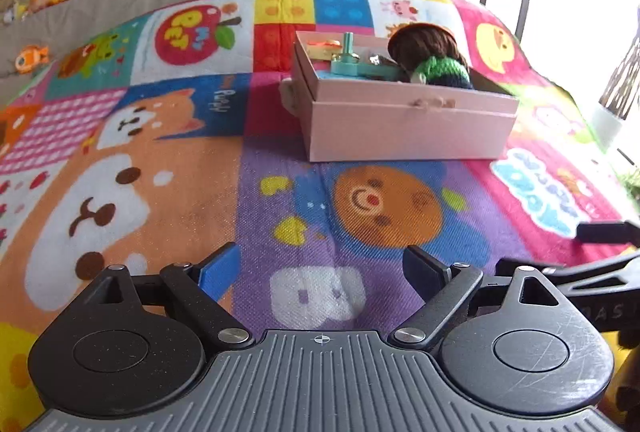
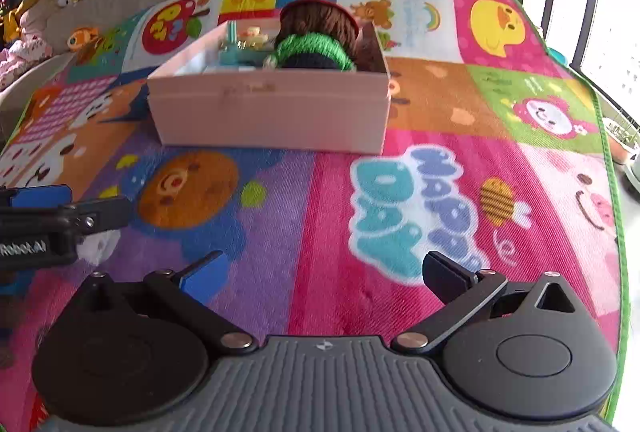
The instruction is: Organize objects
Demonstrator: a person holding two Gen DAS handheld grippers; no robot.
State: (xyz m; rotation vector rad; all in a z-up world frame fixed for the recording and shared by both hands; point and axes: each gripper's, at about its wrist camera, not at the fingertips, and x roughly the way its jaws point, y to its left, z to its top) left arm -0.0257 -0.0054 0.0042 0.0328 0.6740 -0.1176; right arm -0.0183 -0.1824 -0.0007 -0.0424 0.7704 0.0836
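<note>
A pink cardboard box (image 1: 408, 128) stands on the colourful play mat (image 1: 200, 160), ahead of both grippers. Inside it lies a knitted doll (image 1: 432, 60) with brown hair and green and dark blue clothes, beside a teal toy (image 1: 352, 64) and small trinkets. My left gripper (image 1: 320, 256) is open over the purple patch, with nothing between its fingers. In the right wrist view the same box (image 2: 272, 112) and doll (image 2: 316, 40) lie ahead. My right gripper (image 2: 325, 260) is open and empty over the pink patch. A black finger (image 2: 108, 210) of the left gripper shows at the left edge.
Plush toys (image 2: 80, 32) line a grey sofa back at the far left. A bright window (image 2: 600, 12) and potted plants (image 2: 624, 136) lie past the mat's right edge. Bare mat lies between the grippers and the box.
</note>
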